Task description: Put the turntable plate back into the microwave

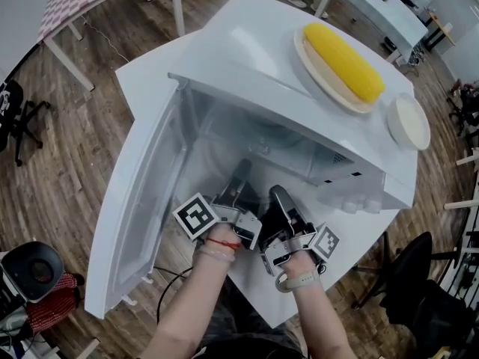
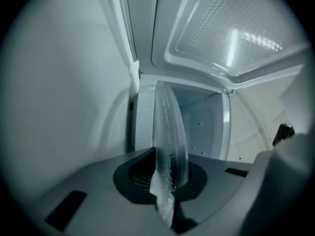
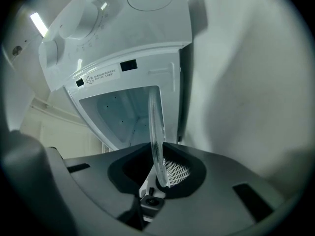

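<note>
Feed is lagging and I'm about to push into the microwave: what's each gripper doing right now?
Left gripper: shut on the rim of the glass turntable plate.
Right gripper: shut on the same plate's rim.

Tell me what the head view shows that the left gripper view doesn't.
Only the head view: a corn cob on a plate and a white dish, all sitting on top of the microwave, and the wooden floor around it. Only the left gripper view: the glass turntable plate, seen edge-on and clamped between the jaws, with the cavity's back wall behind it. Both: the left tool and the microwave with its door swung open.
</note>
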Tool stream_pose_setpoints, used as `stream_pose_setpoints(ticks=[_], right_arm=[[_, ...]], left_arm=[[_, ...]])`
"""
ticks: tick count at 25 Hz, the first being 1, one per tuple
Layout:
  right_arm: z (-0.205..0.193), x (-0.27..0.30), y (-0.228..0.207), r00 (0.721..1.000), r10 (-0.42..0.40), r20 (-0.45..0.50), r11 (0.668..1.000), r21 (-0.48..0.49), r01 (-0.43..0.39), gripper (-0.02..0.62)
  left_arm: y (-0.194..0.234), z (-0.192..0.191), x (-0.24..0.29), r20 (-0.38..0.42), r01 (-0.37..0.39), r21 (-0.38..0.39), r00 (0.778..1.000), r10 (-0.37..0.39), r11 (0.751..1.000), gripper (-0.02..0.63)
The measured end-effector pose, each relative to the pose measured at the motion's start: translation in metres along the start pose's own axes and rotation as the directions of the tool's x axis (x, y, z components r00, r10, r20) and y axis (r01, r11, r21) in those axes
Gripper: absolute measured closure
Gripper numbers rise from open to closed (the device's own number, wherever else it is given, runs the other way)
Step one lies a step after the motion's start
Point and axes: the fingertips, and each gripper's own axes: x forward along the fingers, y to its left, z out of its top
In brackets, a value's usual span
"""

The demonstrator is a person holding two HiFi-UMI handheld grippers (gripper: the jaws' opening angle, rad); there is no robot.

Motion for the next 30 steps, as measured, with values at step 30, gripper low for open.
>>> stream_pose_setpoints(ticks=[30], right_arm=[[0.023,0.018,0.007,0.997,-0.049,0.053,0.996,-0.073,0.053,0.541]], left_arm=[[-0.002,-0.004,0.004,-0.024,-0.019,-0.009,1.000,0.019,1.000,0.574]])
